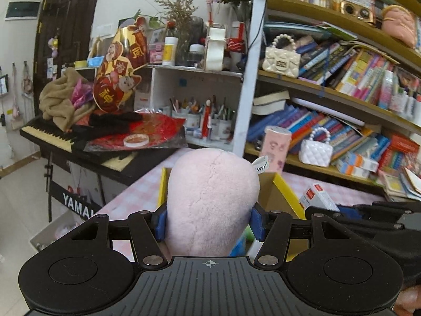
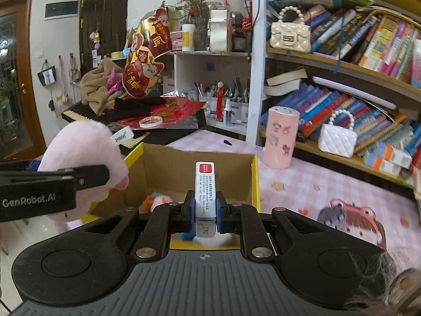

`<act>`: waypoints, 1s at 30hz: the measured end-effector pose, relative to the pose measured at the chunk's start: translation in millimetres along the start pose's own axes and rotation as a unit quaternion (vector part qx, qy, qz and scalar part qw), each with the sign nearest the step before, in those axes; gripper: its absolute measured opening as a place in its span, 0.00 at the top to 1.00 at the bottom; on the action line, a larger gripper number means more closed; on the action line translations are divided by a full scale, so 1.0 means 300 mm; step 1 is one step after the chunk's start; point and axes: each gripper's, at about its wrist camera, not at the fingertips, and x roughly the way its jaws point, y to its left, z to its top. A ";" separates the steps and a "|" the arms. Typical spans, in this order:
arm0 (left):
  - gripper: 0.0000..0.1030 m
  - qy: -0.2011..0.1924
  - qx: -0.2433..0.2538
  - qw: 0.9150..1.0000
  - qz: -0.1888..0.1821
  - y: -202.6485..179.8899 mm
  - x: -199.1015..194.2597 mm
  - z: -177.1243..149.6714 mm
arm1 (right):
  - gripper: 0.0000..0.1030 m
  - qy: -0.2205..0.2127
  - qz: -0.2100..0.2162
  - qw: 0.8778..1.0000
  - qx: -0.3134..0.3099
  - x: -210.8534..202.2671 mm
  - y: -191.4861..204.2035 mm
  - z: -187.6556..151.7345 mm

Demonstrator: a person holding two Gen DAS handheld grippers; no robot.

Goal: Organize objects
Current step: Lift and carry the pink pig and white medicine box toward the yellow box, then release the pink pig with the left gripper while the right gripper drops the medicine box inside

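Fuzzy rounded pink plush [image 1: 210, 200], slim glossy box [image 2: 205, 192]

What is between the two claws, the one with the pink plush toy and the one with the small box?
In the right wrist view, the open cardboard box lies between the left claw holding the pink plush toy and the right claw gripping the small box.

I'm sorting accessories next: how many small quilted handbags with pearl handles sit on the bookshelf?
2. A cream quilted handbag sits on the upper shelf; a white quilted handbag sits on the lower shelf, right of the pink cylinder. Clutter may hide more.
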 end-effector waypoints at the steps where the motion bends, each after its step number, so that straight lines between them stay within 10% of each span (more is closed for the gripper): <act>1: 0.44 0.003 -0.001 1.000 0.004 -0.009 0.029 0.004 | 0.87 0.003 0.004 1.000 -0.004 0.034 -0.011 0.007; 30: 0.33 0.138 -0.027 0.988 0.064 -0.081 0.376 -0.089 | 0.86 0.116 0.098 0.979 -0.134 0.419 -0.060 -0.064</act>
